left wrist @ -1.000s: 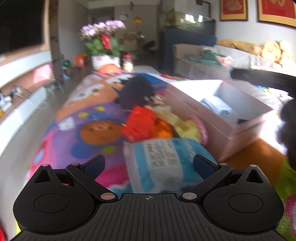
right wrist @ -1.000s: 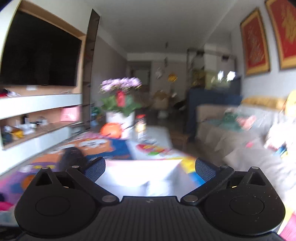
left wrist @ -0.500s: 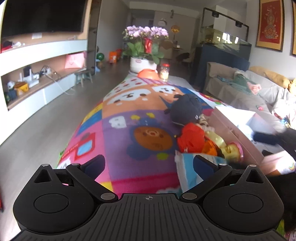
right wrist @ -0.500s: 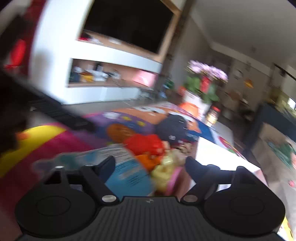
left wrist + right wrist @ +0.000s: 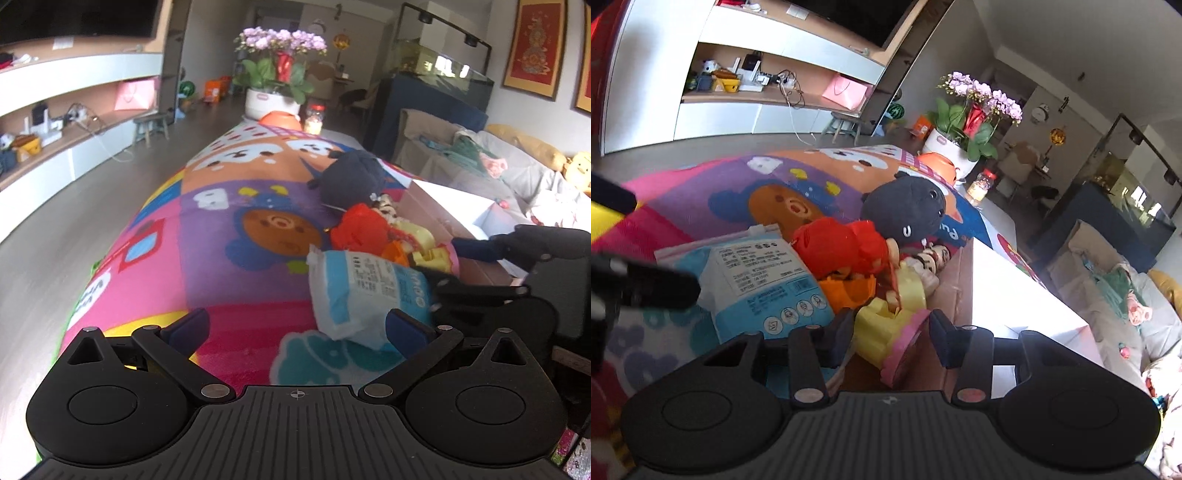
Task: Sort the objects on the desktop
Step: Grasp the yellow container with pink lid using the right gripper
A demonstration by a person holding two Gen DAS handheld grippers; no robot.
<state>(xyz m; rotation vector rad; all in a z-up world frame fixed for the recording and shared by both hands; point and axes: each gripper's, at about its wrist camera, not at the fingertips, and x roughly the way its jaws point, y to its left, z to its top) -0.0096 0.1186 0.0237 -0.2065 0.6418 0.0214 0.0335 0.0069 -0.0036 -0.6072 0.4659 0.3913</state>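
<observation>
Toys lie heaped on a colourful mat (image 5: 207,258) beside a cardboard box (image 5: 458,225). Left wrist view: the left claw (image 5: 297,328) gapes wide over the mat, gripping nothing; a blue-and-white pack (image 5: 364,291) lies just ahead of its right finger, with a red toy (image 5: 360,229) and a dark plush (image 5: 351,177) beyond. The right claw (image 5: 476,266) reaches in from the right. Right wrist view: the right claw (image 5: 892,338) is closing around a yellow doll (image 5: 886,332); its left finger seems to touch the doll, its right finger stands just apart. The doll leans against the box (image 5: 955,280), beside the pack (image 5: 764,284).
</observation>
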